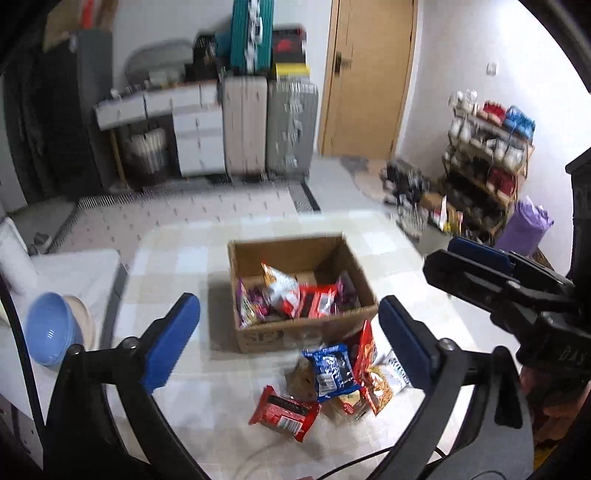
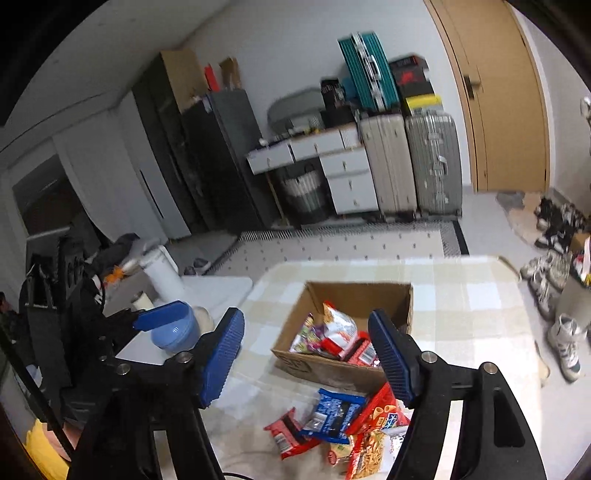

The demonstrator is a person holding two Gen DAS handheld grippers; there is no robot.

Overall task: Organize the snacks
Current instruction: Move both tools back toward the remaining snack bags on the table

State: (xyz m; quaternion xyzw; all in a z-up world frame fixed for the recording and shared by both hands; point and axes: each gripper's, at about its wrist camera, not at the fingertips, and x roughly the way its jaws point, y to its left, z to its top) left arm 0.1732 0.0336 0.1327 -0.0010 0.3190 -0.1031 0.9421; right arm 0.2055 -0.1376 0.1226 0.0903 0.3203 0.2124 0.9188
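Both tools above checkered desk [image 1: 177,258], nothing held. Left tool [image 1: 288,332] spread wide, empty. Right tool [image 2: 306,354] spread, empty. Open cardboard box [image 1: 258,251] mid-desk, several snack packs inside [image 1: 295,295]. Loose pile just in front of box: blue pack [image 1: 332,369], red pack [image 1: 284,411], orange-red pack [image 1: 373,373]. Blue bowl [image 1: 50,332] left, beside desk.

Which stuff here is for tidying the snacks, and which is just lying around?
For the job:
- brown cardboard box with packets inside
- blue foil snack packet
- red flat wrapper packet
- red crisp bag

Just lying about:
- blue plastic bowl
- silver ribbed suitcase
- teal suitcase
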